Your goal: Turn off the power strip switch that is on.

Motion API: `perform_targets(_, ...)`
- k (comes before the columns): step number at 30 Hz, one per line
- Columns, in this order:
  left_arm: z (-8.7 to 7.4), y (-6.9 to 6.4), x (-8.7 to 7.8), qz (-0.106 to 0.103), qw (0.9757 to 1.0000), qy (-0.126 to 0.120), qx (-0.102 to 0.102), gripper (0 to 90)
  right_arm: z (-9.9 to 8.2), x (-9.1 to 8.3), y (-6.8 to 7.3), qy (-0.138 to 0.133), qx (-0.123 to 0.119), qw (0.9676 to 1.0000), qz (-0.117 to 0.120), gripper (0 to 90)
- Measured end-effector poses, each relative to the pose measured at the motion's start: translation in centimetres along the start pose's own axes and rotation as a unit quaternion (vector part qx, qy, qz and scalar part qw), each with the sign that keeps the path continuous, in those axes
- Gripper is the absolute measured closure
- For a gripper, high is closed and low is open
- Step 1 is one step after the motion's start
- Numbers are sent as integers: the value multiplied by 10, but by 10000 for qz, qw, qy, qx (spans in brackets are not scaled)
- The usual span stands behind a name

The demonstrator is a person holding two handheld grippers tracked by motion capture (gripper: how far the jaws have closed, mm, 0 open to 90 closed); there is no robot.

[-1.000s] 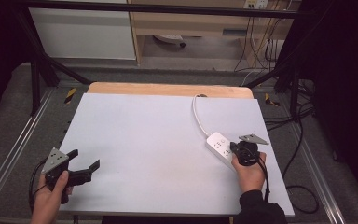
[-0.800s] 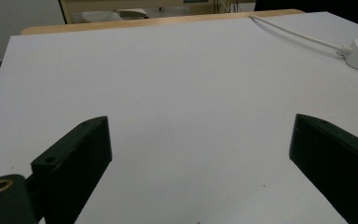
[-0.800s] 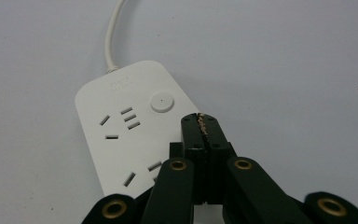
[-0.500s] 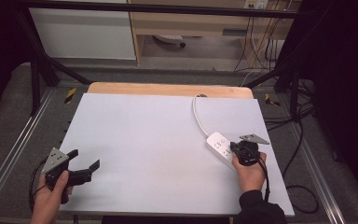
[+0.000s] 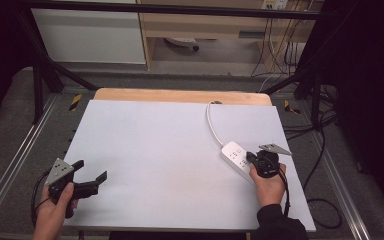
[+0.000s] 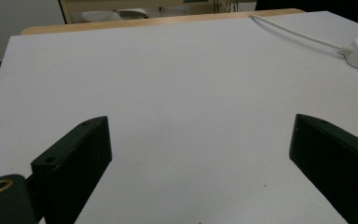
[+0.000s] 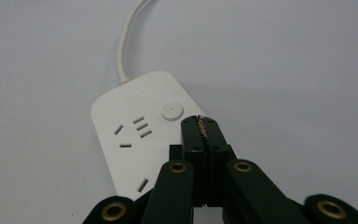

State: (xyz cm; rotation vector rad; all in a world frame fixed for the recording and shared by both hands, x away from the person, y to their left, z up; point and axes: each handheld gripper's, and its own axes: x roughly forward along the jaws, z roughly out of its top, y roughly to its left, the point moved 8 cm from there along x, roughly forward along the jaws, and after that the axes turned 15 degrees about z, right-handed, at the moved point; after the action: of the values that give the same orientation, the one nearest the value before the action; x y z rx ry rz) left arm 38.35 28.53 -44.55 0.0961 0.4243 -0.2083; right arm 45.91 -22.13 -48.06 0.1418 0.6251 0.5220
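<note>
The right gripper [image 7: 200, 122] has its two black jaws pressed flat together with nothing between them, and its tip sits right over the white power strip [image 7: 140, 140], just beside the round button [image 7: 172, 111] on top. From the right gripper view I cannot tell if the tip really touches the strip or only hangs very close above it. It looks like the job is to press that button, or to poke at the strip, and I think this step is about halfway: the tip is at the right spot, but nothing tells me the button has gone down yet. No plug sits in the slots [image 7: 141, 126], so all the holes look empty. In the high view the strip [image 5: 236, 159] lies flat near the right side of the white table [image 5: 155, 150], a bit slanted, with the right gripper [image 5: 252, 158] and the hand [image 5: 268, 184] that holds it just behind it on the person's side. The left gripper [image 5: 87, 172] is well apart from all this, low at the left side of the table, with its jaws wide open and holding nothing; it seems to wait. In the left gripper view the two jaws stand far from each other over bare table. Farther back, the white cord [image 5: 213, 125] runs from the strip to the far edge, where a strip of wooden tabletop [image 5: 180, 95] peeks out.
</note>
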Motion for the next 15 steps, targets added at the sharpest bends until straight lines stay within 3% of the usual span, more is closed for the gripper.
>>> perform_targets(12,0,0,0,1,10000,7,-2,57,9,-3,11,-155,-205,9996,96,900)
perform_targets(15,0,0,0,5,10000,7,-12,57,10,-3,13,-168,-206,9996,124,853)
